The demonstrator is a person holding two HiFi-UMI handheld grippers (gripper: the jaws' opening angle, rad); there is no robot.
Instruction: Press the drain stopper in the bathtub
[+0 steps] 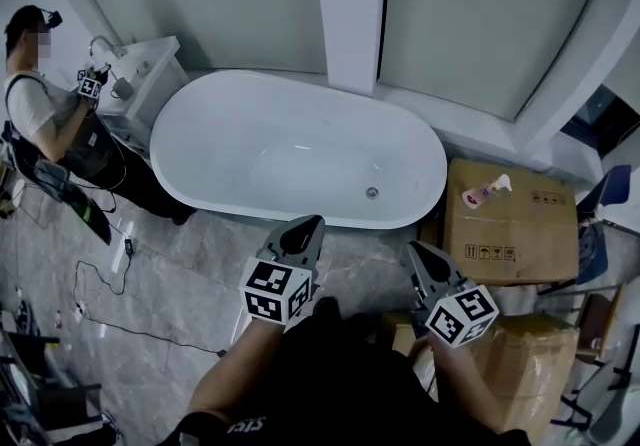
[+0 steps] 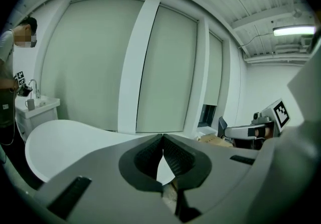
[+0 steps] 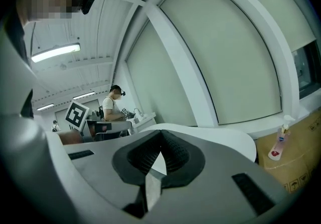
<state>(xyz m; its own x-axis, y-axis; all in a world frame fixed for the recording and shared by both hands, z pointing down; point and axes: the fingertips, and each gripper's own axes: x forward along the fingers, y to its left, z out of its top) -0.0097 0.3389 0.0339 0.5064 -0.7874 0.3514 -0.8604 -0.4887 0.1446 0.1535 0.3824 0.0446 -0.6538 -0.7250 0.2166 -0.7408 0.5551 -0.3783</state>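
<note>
Head view: a white oval bathtub (image 1: 250,129) stands on a grey tiled floor (image 1: 170,274) against a wall of tall blinds. The drain stopper (image 1: 372,192) sits in the tub's bottom toward the right end, a small round metal disc, bare and untouched. Both grippers hover outside the tub, over the floor on the near side of its rim, well apart from the stopper. The left gripper (image 1: 311,222) points at the rim roughly below the tub's middle; the right gripper (image 1: 414,248) is beside it, nearer the tub's right end.

In the left gripper view the jaws of that gripper (image 2: 163,139) meet at their tips with nothing between them, and the tub's rim (image 2: 60,140) curves away beyond. The right gripper view shows the same for its own gripper (image 3: 161,136): tips pressed together, nothing held, the tub (image 3: 215,140) ahead.

To the right of the tub lies a cardboard box (image 1: 520,234) with a spray bottle (image 1: 484,192) lying on top. At the tub's left end stands a small white washstand (image 1: 158,69) with a tap (image 1: 100,42), and another person (image 1: 45,124) stands at it holding a gripper of the same kind. Cables (image 1: 105,284) trail across the floor.
</note>
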